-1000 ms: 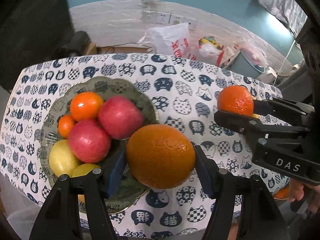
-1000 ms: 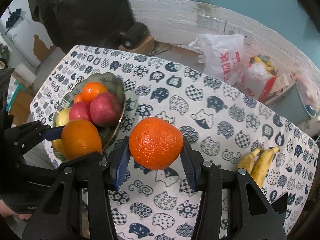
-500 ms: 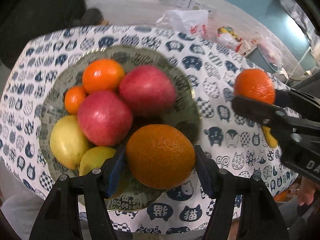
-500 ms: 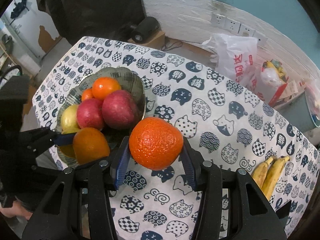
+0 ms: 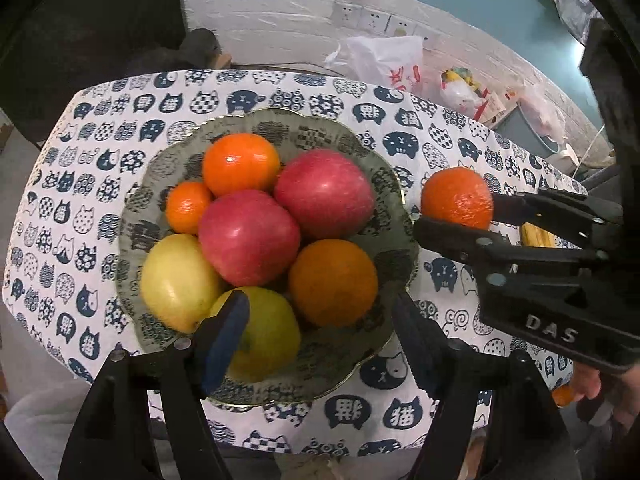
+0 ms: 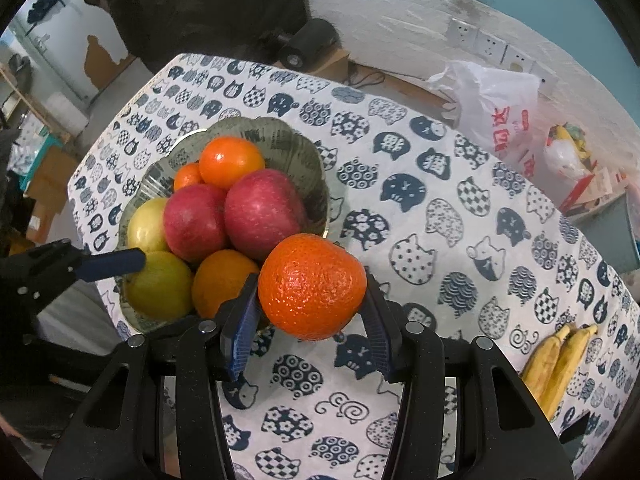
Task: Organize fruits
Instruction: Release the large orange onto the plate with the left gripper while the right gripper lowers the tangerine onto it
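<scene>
Cat-patterned cloth (image 5: 400,408) covers the table; all positions below are given relative to the green bowl (image 5: 384,184) standing on it.

Nearest, the left gripper (image 5: 320,332) hangs over the bowl's near rim. Its jaws are opening, and neither pad touches fruit. A large orange (image 5: 333,282) lies in the bowl's near right part, loose between and just beyond the spread fingers. One blue pad (image 5: 226,332) overlaps a green-yellow fruit (image 5: 268,340) at the bowl's near edge; contact cannot be confirmed.

The right gripper (image 6: 310,330) is clamped on a rough-skinned orange (image 6: 312,286), held clear of the table just off the bowl's right rim. It is not in the bowl.

Further into the bowl: a yellow fruit (image 5: 176,280) at left, two red apples (image 5: 248,236) side by side at centre, then a small orange (image 5: 187,207) and a glossy orange (image 5: 240,164) at the far side.

Two bananas (image 6: 560,364) lie on the cloth well to the right of the bowl.

Beyond the table, behind and to the right of the bowl, a white plastic bag (image 6: 496,108) sits against a white brick wall fitted with sockets (image 6: 488,46).
</scene>
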Available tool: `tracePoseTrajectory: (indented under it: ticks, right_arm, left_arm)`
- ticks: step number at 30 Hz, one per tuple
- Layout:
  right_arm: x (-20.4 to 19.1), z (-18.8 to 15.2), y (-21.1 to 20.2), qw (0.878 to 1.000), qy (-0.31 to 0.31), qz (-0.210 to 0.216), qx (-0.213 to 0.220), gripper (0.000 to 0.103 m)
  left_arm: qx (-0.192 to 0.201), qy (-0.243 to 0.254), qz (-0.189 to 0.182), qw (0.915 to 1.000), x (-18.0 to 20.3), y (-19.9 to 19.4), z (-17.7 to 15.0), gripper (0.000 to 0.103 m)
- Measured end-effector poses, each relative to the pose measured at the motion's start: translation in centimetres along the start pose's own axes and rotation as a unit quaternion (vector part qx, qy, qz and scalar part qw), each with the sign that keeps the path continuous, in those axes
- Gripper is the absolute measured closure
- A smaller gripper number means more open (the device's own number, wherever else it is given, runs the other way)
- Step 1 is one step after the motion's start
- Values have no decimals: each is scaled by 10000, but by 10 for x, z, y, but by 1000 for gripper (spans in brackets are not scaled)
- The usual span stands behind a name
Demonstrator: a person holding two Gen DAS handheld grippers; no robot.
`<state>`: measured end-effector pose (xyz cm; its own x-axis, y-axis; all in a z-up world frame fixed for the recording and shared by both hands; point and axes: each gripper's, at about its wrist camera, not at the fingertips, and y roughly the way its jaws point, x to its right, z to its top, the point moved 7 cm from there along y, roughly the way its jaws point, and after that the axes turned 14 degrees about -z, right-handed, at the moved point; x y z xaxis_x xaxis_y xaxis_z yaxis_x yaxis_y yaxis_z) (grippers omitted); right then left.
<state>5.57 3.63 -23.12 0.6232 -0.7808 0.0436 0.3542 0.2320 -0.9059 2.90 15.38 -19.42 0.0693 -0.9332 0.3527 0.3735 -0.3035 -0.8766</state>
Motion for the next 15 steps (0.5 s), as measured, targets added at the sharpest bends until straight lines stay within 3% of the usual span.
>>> tracePoseTrajectory:
  ticks: [15]
  right_arm:
    - [-32,30,11,9999,-134,23,54,55]
  left_arm:
    - [438,-643,60,9970,-58,-30,0,28]
